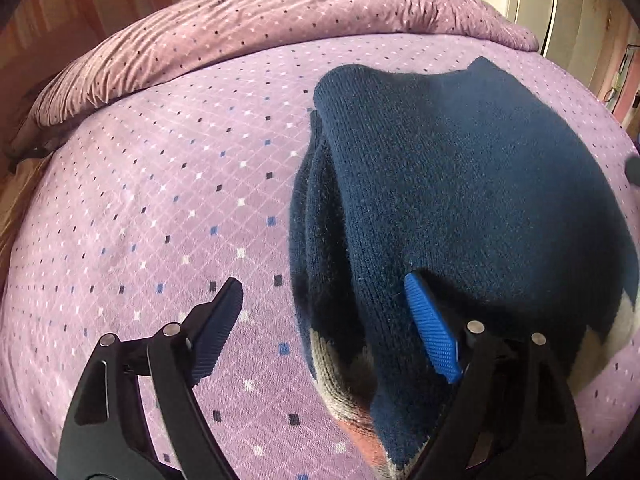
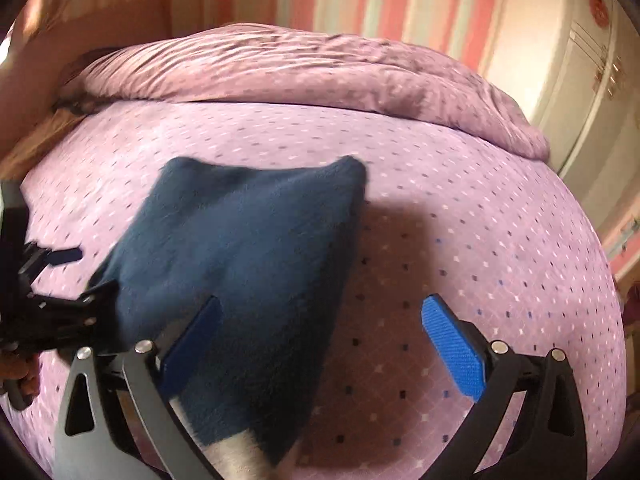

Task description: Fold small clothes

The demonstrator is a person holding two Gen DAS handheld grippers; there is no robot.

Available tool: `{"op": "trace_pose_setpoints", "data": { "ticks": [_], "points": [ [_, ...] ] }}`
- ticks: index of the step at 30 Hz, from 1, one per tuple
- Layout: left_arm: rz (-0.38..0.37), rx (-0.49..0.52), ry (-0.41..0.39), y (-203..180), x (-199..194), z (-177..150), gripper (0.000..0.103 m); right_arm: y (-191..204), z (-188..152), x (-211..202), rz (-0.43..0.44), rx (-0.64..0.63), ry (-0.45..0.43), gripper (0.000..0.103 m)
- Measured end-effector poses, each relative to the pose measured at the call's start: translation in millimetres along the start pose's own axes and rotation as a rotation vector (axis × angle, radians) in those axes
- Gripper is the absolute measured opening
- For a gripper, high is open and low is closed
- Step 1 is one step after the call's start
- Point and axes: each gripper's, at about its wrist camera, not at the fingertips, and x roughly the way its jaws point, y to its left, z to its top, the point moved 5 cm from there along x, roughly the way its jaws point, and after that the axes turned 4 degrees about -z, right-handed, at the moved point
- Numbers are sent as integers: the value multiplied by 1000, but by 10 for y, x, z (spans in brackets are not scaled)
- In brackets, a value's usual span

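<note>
While the navy sweater (image 1: pixel 460 200) lies folded on the purple bedspread (image 1: pixel 160 200), your left gripper (image 1: pixel 324 304) stands spread. Your right gripper (image 2: pixel 320 320) is spread too, pinching nothing. The sweater's lower edge is cut off at the bottom of both frames.

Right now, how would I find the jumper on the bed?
Look at the big purple bed cover with little squares. The jumper lies folded on it, in front of the crumpled quilt. It is the only dark blue knitted thing there.

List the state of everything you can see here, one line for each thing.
Navy knit sweater: folded over, lying on the bed, gripped by nothing.
Left gripper: open, sweater's edge between its jaws, pads not pressing.
Right gripper: open wide, holding nothing.
Purple bedspread: spread flat.
Purple quilt: bunched along the far side.
</note>
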Motion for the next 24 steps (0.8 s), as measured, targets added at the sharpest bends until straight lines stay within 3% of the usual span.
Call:
{"op": "trace_pose_setpoints", "data": {
  "ticks": [4, 7, 9, 11, 14, 18, 24],
  "points": [
    [-12, -22, -24, 67, 87, 14, 94, 387, -85, -212, 51, -121, -44, 101],
    [-36, -32, -41, 136, 132, -11, 97, 544, -173, -298, 181, -136, -77, 101],
    [-36, -22, -55, 143, 126, -21, 98, 619, -269, -267, 273, -142, -62, 101],
    [-33, -25, -70, 145, 120, -36, 98, 677, -401, -174, 306, -167, -21, 101],
    [-32, -38, -97, 137, 114, -65, 98, 718, -619, -48, 308, -214, -11, 102],
    [-35, -66, -129, 142, 123, -99, 100, 665, -793, 20, 337, -227, -69, 102],
    [-31, -90, -157, 163, 96, -60, 100, 641, -751, -51, 323, -251, -101, 101]
  ]
}}
